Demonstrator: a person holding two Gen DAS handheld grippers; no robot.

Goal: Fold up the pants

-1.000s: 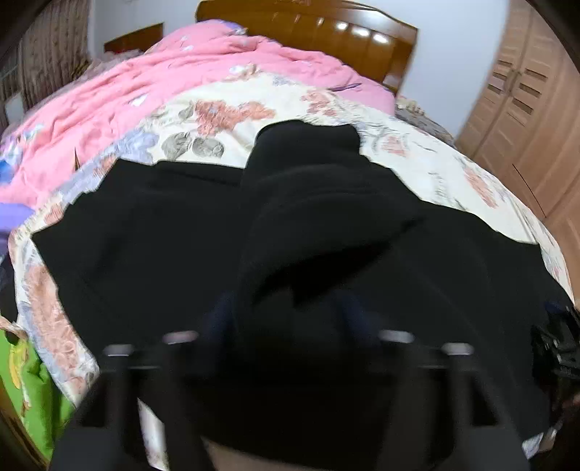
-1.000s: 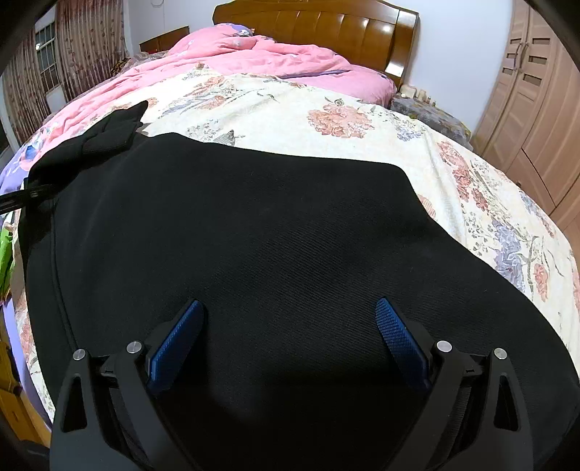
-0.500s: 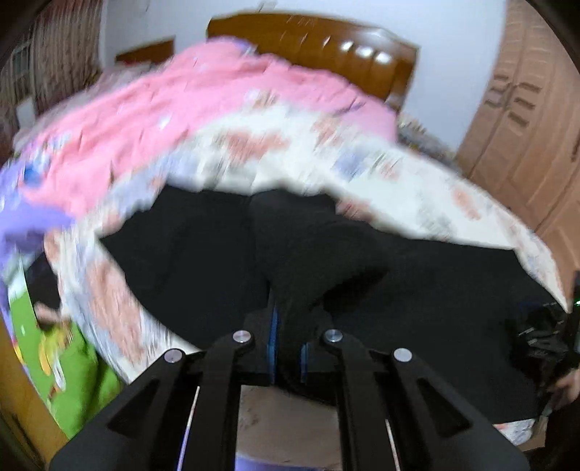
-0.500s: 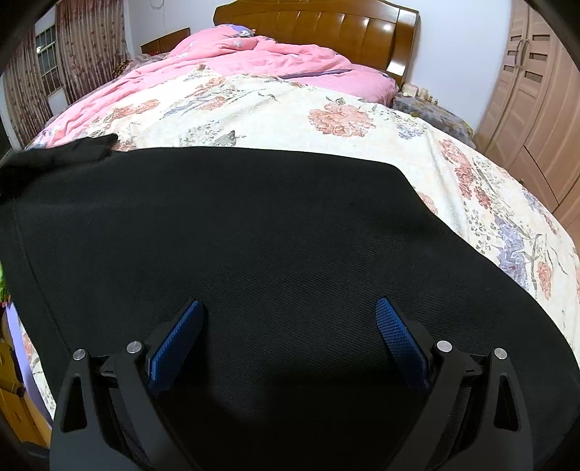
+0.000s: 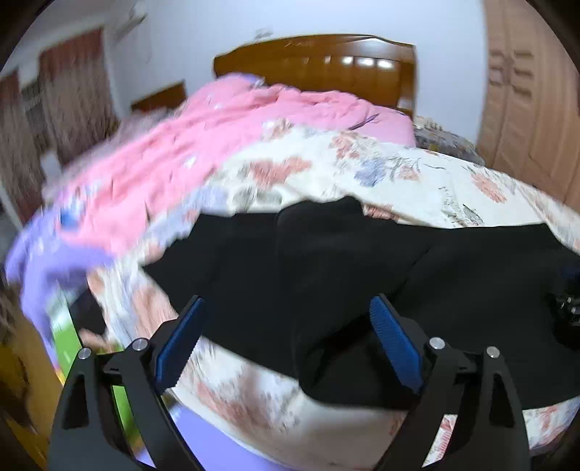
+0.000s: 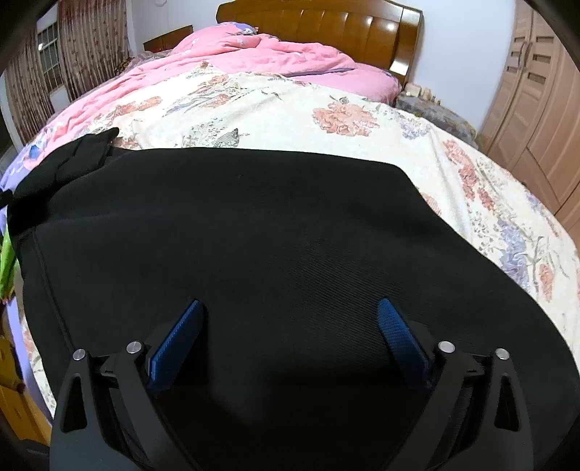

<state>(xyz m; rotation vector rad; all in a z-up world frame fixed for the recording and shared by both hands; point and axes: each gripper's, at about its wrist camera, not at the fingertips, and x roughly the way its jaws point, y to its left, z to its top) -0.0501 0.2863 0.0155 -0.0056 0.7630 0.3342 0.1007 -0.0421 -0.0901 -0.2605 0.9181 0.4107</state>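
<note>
Black pants (image 5: 326, 268) lie across the near edge of a bed with a floral sheet (image 5: 417, 177). One part is folded over on top, and its end hangs over the bed's front edge between my left fingers. My left gripper (image 5: 286, 326) is open and empty, held back from the bed edge. In the right wrist view the pants (image 6: 253, 232) fill the foreground, lying flat, with a bunched end (image 6: 72, 159) at the far left. My right gripper (image 6: 290, 333) is open and empty just above the fabric.
A pink quilt (image 6: 261, 54) is piled toward the wooden headboard (image 6: 319, 25). Wooden wardrobe doors (image 6: 536, 108) stand at the right. Curtains (image 6: 76, 43) hang at the left. Green and purple items (image 5: 69, 337) lie low beside the bed's left corner.
My left gripper was shut on the folded pants fabric half a second ago; it has opened, let go and pulled back. The right gripper stayed open and still.
</note>
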